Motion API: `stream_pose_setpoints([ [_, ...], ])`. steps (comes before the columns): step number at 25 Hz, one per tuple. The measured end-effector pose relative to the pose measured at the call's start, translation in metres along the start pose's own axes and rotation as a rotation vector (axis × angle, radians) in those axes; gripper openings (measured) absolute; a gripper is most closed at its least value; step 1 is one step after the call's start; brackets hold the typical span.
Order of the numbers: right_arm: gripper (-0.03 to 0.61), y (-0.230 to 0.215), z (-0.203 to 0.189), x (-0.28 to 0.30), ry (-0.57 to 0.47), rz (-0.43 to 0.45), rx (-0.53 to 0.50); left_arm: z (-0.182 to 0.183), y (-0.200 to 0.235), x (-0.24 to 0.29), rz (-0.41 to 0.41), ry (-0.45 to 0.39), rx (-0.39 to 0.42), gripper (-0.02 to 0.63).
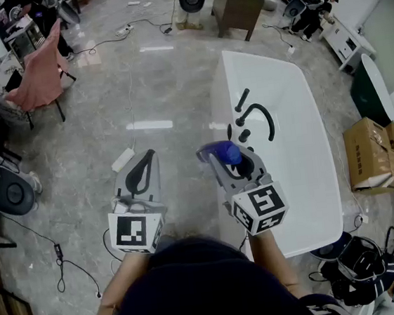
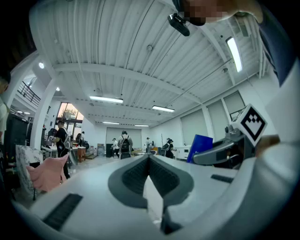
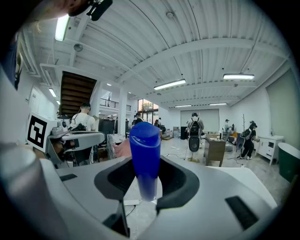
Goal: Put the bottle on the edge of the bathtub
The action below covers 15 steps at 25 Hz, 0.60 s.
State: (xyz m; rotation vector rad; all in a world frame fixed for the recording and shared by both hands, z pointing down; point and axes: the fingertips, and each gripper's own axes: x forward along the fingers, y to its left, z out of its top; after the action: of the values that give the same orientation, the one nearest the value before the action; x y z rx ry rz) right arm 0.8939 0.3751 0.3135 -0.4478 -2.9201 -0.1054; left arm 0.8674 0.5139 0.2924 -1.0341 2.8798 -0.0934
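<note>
My right gripper (image 1: 220,159) is shut on a blue bottle (image 1: 229,154), held above the floor just left of the white bathtub (image 1: 320,174). In the right gripper view the bottle (image 3: 145,154) stands upright between the dark pads, cap upward, with the right gripper (image 3: 147,182) closed on its lower part. The tub's near rim (image 1: 218,108) lies beside the bottle, and a black faucet (image 1: 256,115) stands on the tub's left edge. My left gripper (image 1: 144,168) hangs over the floor to the left, shut and empty; its jaws meet in the left gripper view (image 2: 149,163).
A white power strip (image 1: 123,159) and cables lie on the marble floor. At the far left stands a chair draped in pink cloth (image 1: 39,72), and a wooden table (image 1: 236,4) is beyond the tub. A cardboard box (image 1: 373,154) sits right of the tub. People stand far off.
</note>
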Motion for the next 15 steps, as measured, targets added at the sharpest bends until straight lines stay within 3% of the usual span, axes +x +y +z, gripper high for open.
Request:
stream_pose_setpoints([
  [9,0.16,-0.034,-0.014,-0.011,-0.027,0.012,0.002,-0.004,-0.038,0.025,-0.016,-0.003,0.013,0.002],
  [15,0.16,-0.06,-0.017,0.017,-0.039,0.0,0.02,-0.021,-0.024,0.055,-0.008,0.016,-0.003,0.002],
])
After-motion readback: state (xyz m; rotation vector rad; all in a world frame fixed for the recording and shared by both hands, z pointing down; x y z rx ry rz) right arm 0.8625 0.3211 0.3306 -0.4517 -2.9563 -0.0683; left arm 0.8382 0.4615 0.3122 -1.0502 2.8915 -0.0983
